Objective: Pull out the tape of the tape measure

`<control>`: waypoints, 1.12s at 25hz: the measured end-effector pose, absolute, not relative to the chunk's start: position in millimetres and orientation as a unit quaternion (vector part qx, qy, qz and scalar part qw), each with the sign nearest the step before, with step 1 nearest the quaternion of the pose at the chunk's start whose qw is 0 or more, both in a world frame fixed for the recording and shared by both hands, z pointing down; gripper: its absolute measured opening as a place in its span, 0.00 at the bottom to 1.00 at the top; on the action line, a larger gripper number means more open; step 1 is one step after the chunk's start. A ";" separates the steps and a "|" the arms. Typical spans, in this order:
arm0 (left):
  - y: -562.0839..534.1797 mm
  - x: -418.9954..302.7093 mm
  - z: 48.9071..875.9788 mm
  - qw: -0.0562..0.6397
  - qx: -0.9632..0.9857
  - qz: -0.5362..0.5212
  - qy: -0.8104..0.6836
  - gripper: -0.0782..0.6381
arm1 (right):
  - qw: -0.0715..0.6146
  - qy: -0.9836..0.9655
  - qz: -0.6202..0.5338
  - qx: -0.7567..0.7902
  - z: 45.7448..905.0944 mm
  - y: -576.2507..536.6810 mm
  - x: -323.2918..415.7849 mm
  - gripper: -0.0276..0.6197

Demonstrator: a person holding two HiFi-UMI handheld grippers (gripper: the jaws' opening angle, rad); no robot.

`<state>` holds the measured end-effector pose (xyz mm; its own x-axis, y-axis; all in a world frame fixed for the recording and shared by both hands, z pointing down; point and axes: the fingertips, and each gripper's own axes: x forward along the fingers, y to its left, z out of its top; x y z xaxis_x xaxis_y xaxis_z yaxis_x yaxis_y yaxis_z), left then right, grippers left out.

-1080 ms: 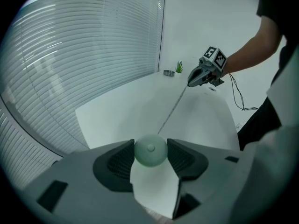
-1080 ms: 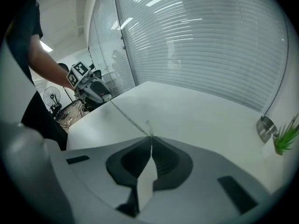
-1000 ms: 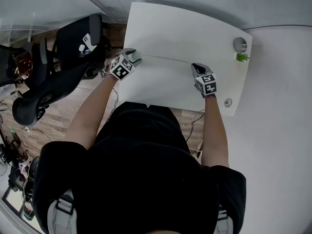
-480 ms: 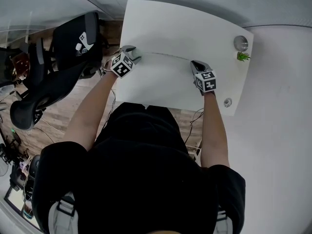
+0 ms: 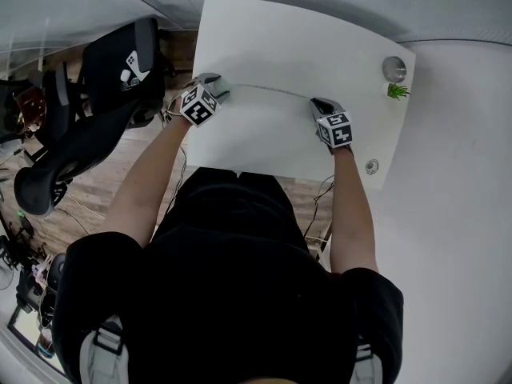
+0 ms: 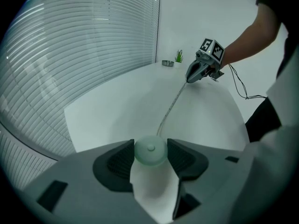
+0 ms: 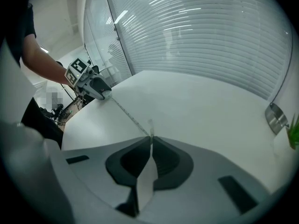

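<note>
A round pale green tape measure case (image 6: 150,151) sits between the pads of my left gripper (image 6: 150,146), which is shut on it near the table's left edge (image 5: 214,86). The thin tape (image 5: 268,91) runs out of the case and stretches low across the white table (image 5: 280,46) to my right gripper (image 5: 318,104). In the right gripper view, the jaws of that gripper (image 7: 150,140) are shut on the tape's end tab (image 7: 150,125), and the tape (image 7: 127,113) leads back to the left gripper (image 7: 100,91). The left gripper view shows the tape (image 6: 172,107) reaching the right gripper (image 6: 192,74).
A metal bowl (image 5: 393,71) and a small green plant (image 5: 398,94) stand at the table's far right corner. A small round fitting (image 5: 372,166) lies near the right front corner. Black office chairs (image 5: 104,94) stand left of the table. Slatted blinds (image 7: 210,36) run behind it.
Both grippers have sunk a little toward the table top. The tape stays stretched between them, and both grips are unchanged.
</note>
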<state>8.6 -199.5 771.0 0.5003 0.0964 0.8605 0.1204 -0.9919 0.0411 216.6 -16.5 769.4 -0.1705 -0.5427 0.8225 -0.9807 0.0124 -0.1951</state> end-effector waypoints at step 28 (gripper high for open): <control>-223.6 -2.5 725.9 -0.023 -0.890 -0.453 -0.033 0.57 | 0.220 -0.625 0.409 0.627 725.3 -22.2 230.7 0.43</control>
